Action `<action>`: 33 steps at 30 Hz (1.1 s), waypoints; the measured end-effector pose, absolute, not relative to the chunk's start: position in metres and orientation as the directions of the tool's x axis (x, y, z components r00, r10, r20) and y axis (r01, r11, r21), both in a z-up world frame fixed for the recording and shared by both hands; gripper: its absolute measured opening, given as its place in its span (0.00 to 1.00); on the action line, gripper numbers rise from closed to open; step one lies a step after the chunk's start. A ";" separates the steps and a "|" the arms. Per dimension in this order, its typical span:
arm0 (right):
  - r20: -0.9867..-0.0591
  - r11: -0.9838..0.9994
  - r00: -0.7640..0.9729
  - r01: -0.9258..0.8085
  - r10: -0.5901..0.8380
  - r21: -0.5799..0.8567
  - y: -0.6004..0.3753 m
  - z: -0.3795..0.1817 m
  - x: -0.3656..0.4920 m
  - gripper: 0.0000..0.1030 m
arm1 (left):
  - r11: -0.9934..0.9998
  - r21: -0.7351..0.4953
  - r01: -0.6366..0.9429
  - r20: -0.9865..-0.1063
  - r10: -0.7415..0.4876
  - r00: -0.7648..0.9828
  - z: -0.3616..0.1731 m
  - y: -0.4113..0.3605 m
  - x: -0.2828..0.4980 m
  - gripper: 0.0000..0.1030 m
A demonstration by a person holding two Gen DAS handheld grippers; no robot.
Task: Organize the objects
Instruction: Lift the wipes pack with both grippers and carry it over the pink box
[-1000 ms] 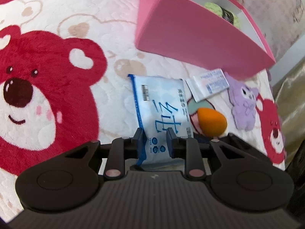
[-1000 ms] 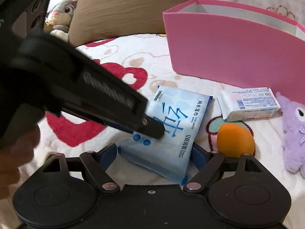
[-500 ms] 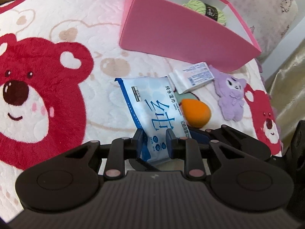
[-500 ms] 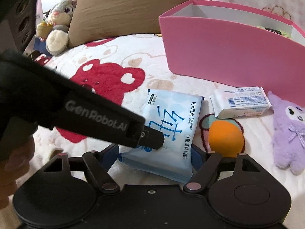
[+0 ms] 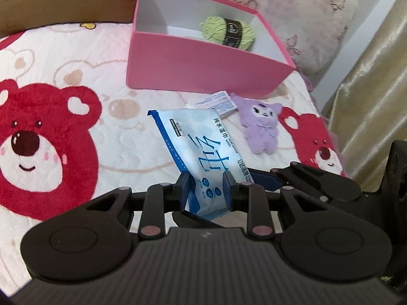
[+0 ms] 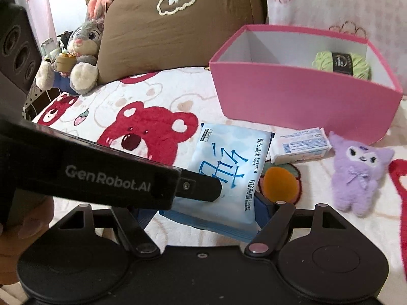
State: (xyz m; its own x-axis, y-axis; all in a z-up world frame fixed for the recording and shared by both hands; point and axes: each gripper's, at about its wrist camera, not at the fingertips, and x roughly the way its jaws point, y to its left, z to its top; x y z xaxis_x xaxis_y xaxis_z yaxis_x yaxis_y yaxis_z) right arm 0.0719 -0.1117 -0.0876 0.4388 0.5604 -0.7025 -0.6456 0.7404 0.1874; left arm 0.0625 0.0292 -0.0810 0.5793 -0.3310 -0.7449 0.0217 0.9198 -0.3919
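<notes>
My left gripper (image 5: 205, 190) is shut on the near end of a light blue wet-wipes pack (image 5: 201, 147) and holds it lifted above the bedspread. The pack also shows in the right wrist view (image 6: 229, 175), with the left gripper's finger (image 6: 201, 188) pressed on it. My right gripper (image 6: 208, 208) is open, its blue fingers on either side of the pack's near end. An open pink box (image 5: 203, 73) stands beyond, with a green yarn ball (image 5: 227, 31) inside; the box (image 6: 300, 106) and yarn (image 6: 340, 62) also show in the right wrist view.
A small white tissue packet (image 6: 300, 147), an orange makeup sponge (image 6: 278, 184) and a purple plush toy (image 6: 358, 167) lie on the bear-print bedspread (image 5: 51, 132) near the box. A brown pillow (image 6: 173, 25) and a grey bunny plush (image 6: 84, 50) sit at the back left.
The left gripper has lifted the wipes pack and risen, so the inside of the pink box and the yarn now show. The right gripper has stayed open around the pack's near end.
</notes>
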 end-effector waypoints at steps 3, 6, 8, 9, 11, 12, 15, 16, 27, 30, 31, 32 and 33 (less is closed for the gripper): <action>-0.712 0.748 0.442 -0.639 0.546 0.177 -0.113 -0.078 0.062 0.77 | 0.921 -0.388 0.039 -0.751 -0.340 0.566 -0.071 0.026 0.055 0.24; -0.725 0.754 0.427 -0.629 0.540 0.190 -0.118 -0.067 0.054 0.77 | 0.916 -0.398 0.054 -0.755 -0.360 0.549 -0.062 0.024 0.047 0.24; -0.727 0.752 0.422 -0.629 0.542 0.195 -0.120 -0.057 0.050 0.77 | 0.913 -0.402 0.066 -0.751 -0.369 0.548 -0.053 0.023 0.041 0.24; -0.724 0.750 0.422 -0.631 0.545 0.197 -0.121 -0.052 0.048 0.77 | 0.914 -0.398 0.072 -0.749 -0.370 0.550 -0.047 0.023 0.039 0.24; -0.711 0.746 0.431 -0.636 0.555 0.197 -0.123 -0.041 0.045 0.77 | 0.920 -0.381 0.089 -0.742 -0.362 0.564 -0.033 0.021 0.034 0.24; -0.706 0.745 0.438 -0.639 0.557 0.191 -0.124 -0.034 0.044 0.77 | 0.925 -0.366 0.101 -0.740 -0.355 0.571 -0.025 0.019 0.033 0.24; -0.691 0.745 0.456 -0.642 0.561 0.181 -0.124 -0.014 0.044 0.77 | 0.936 -0.326 0.135 -0.732 -0.340 0.590 -0.001 0.015 0.033 0.24; -0.687 0.746 0.459 -0.641 0.563 0.182 -0.124 -0.007 0.045 0.77 | 0.937 -0.319 0.142 -0.730 -0.339 0.594 0.006 0.015 0.034 0.24; -0.639 0.743 0.509 -0.652 0.577 0.151 -0.109 0.037 0.086 0.77 | 0.945 -0.291 0.148 -0.716 -0.317 0.622 0.060 0.027 0.076 0.25; -0.633 0.743 0.515 -0.653 0.579 0.149 -0.104 0.042 0.103 0.77 | 0.945 -0.300 0.132 -0.723 -0.316 0.614 0.066 0.034 0.098 0.25; -0.631 0.743 0.516 -0.653 0.580 0.148 -0.102 0.043 0.110 0.77 | 0.946 -0.300 0.125 -0.725 -0.311 0.614 0.067 0.036 0.107 0.25; -0.629 0.743 0.518 -0.652 0.580 0.148 -0.101 0.043 0.117 0.77 | 0.947 -0.300 0.118 -0.728 -0.307 0.614 0.068 0.038 0.115 0.25; -0.631 0.744 0.516 -0.651 0.579 0.151 -0.099 0.043 0.128 0.77 | 0.949 -0.297 0.109 -0.735 -0.300 0.608 0.068 0.040 0.125 0.25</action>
